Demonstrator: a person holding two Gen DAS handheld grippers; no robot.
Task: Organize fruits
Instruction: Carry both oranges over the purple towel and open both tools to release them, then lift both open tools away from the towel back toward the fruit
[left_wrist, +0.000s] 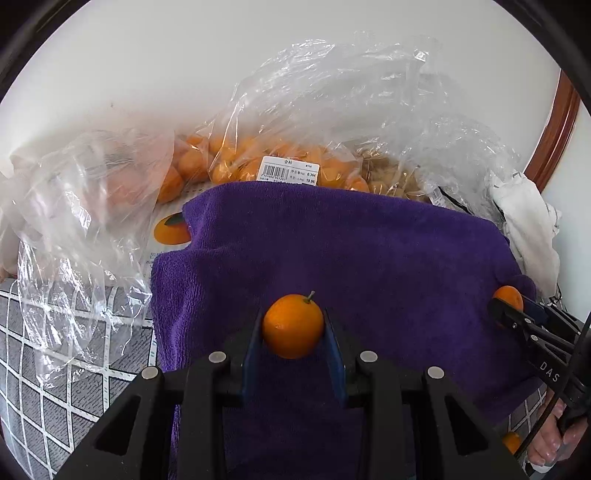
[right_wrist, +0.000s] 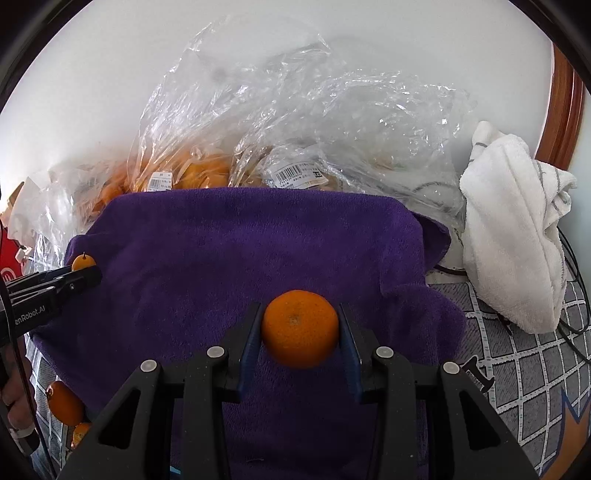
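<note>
My left gripper (left_wrist: 293, 325) is shut on a small orange with a short stem (left_wrist: 293, 326), held just above a purple towel (left_wrist: 332, 240). In the right wrist view my right gripper (right_wrist: 300, 334) is shut on a slightly larger orange (right_wrist: 300, 328) over the same purple towel (right_wrist: 240, 240). Each gripper shows at the edge of the other view: the right gripper (left_wrist: 508, 306) with its orange (left_wrist: 509, 293) at the right, the left gripper (right_wrist: 86, 273) with its orange (right_wrist: 83, 262) at the left. Clear plastic bags of oranges (left_wrist: 258, 162) lie behind the towel.
A crumpled white towel (right_wrist: 517, 229) lies right of the purple one. Loose oranges (right_wrist: 64, 402) sit on the grey diamond-patterned cloth (left_wrist: 55, 387) at the near left. A crumpled clear bag (left_wrist: 74, 221) lies at the far left. A white wall rises behind.
</note>
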